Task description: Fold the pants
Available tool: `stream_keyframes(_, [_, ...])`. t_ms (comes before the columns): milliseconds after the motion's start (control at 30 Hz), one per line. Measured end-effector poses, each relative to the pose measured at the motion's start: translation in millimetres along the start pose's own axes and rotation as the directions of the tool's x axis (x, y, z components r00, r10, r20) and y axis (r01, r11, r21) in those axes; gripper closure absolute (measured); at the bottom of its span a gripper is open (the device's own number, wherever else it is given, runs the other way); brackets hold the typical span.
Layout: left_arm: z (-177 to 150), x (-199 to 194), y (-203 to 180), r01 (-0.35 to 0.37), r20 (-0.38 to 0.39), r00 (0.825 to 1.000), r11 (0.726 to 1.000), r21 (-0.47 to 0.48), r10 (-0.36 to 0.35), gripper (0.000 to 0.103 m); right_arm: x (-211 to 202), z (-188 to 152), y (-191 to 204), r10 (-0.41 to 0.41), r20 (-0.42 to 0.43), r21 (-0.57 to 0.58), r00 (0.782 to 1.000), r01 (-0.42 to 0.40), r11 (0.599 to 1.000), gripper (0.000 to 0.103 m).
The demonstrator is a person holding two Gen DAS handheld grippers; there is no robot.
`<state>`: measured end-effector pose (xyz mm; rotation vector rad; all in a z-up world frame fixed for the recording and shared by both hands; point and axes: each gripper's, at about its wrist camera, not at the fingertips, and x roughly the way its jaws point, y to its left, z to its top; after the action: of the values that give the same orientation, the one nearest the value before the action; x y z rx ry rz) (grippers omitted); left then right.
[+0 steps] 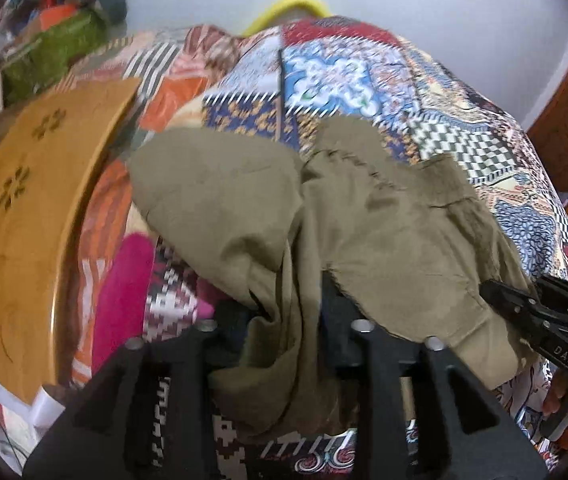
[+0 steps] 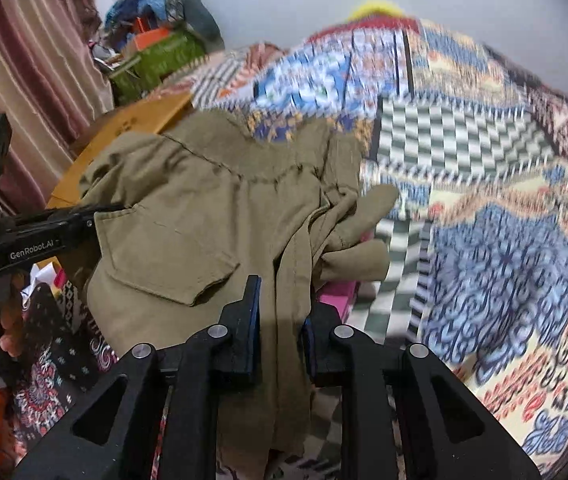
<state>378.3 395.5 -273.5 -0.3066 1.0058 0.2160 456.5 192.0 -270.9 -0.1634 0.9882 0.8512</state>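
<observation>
The olive-green pants [image 1: 363, 232] hang bunched above a patchwork bedspread [image 1: 343, 76]. My left gripper [image 1: 284, 320] is shut on a fold of the pants' fabric, which drapes over its fingers. My right gripper [image 2: 280, 320] is shut on another fold of the pants [image 2: 204, 208], near a flap pocket [image 2: 164, 256]. In the left wrist view the right gripper [image 1: 523, 304] shows at the right edge, clamped on the pants' hem. In the right wrist view the left gripper [image 2: 88, 220] shows at the left, clamped on the fabric's edge.
A wooden headboard [image 1: 24, 208] stands left of the bed. A pink cloth [image 1: 124, 292] lies below the pants. A pile of clothes and a green box [image 2: 156, 56] sit at the far left by a striped curtain [image 2: 24, 60]. A yellow object [image 1: 291, 4] lies at the bed's far end.
</observation>
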Motion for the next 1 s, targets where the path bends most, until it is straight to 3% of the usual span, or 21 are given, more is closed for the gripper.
stream_keyframes(67, [-5, 2, 10, 0.004, -0.003, 1.000, 1.000, -0.022, -0.004, 0.049, 0, -3, -3, -0.009, -0.023, 0.002, 1.000, 0.009, 1.000, 0.072])
stream_keyframes(133, [-9, -1, 19, 0.018, -0.011, 1.000, 0.999, -0.051, -0.019, 0.043, -3, -6, -5, -0.005, -0.037, -0.002, 0.999, 0.005, 1.000, 0.070])
stream_keyframes(233, [-12, -18, 26, 0.014, -0.003, 1.000, 0.999, -0.046, -0.014, 0.042, -18, -9, -4, -0.026, -0.042, -0.031, 0.999, 0.025, 0.999, 0.063])
stream_keyframes(367, [-14, -50, 28, -0.017, 0.044, 0.999, 1.000, -0.013, 0.018, 0.040, -50, -8, 7, -0.084, 0.042, -0.112, 0.996, 0.088, 0.990, 0.062])
stream_keyframes(467, [-14, -71, 25, -0.069, 0.089, 0.994, 0.997, 0.019, 0.067, 0.040, -68, -9, 16, -0.037, 0.102, -0.127, 0.994, 0.050, 0.991, 0.059])
stream_keyframes(567, [-14, -78, 30, -0.076, 0.110, 0.991, 0.997, 0.014, 0.074, 0.040, -67, -12, 30, 0.016, 0.100, -0.153, 0.995, 0.000, 0.988, 0.059])
stream_keyframes(767, [-27, -44, 37, -0.024, 0.006, 1.000, 0.999, -0.037, 0.024, 0.040, -5, -23, 30, 0.017, -0.066, -0.161, 0.998, -0.028, 0.987, 0.060])
stream_keyframes(867, [-38, -29, 34, -0.062, -0.032, 0.998, 0.998, -0.012, 0.061, 0.039, -3, -26, 26, 0.017, -0.080, -0.163, 0.997, -0.030, 0.986, 0.062])
stream_keyframes(1000, [-39, -26, 39, -0.131, -0.047, 0.990, 0.991, 0.012, 0.131, 0.036, -6, -27, 34, -0.048, -0.065, -0.223, 0.997, 0.032, 0.974, 0.062])
